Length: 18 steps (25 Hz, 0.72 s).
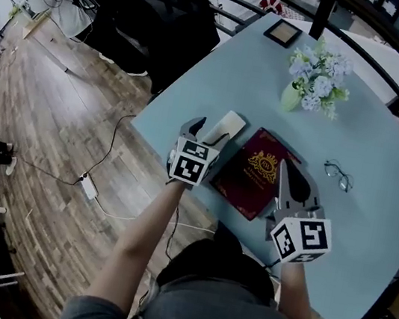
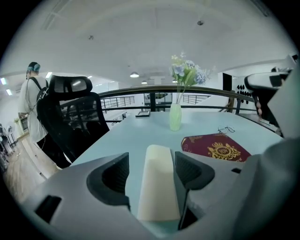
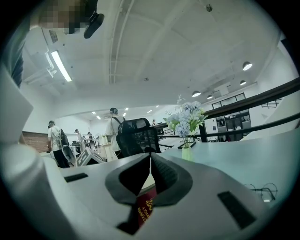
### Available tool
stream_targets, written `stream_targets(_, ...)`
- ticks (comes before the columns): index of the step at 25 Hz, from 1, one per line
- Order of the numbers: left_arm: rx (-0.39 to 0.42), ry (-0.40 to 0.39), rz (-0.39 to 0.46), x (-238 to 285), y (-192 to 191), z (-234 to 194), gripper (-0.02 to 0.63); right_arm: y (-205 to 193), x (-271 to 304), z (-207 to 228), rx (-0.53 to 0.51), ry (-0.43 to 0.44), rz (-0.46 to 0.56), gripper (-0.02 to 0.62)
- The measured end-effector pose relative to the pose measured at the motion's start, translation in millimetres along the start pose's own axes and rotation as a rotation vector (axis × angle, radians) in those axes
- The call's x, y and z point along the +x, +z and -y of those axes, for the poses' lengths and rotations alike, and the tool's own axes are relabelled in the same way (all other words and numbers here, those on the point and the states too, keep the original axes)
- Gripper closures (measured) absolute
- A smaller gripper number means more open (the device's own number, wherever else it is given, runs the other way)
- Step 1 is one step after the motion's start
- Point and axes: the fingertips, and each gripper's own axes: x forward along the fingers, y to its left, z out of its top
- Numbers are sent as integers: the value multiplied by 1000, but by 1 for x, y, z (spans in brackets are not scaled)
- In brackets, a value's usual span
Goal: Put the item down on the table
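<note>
A cream oblong block point(image 1: 230, 124) lies flat on the pale blue table point(image 1: 237, 70), near its left edge. My left gripper point(image 1: 205, 135) is open with a jaw on each side of the block. In the left gripper view the block point(image 2: 158, 187) rests against the right jaw, with a gap at the left one. A dark red book point(image 1: 254, 173) with a gold crest lies to the block's right. Over the book's right edge my right gripper point(image 1: 286, 169) hovers shut, its jaw tips meeting point(image 3: 151, 158) with nothing between them.
A vase of pale blue flowers point(image 1: 315, 80) stands farther back, a framed picture point(image 1: 283, 33) beyond it. Spectacles point(image 1: 339, 175) lie to the right of the book. A black office chair point(image 1: 145, 9) stands off the table's left edge, and a railing runs behind it.
</note>
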Motion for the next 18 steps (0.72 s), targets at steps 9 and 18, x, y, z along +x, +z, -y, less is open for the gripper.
stream_targets(9, -82, 96, 162, -70, 27, -17, 395, 10, 3, -3, -15, 23, 22, 595)
stream_targets(18, -191, 187, 287, -133, 27, -33, 518, 9, 5, -14, -33, 53, 13, 595)
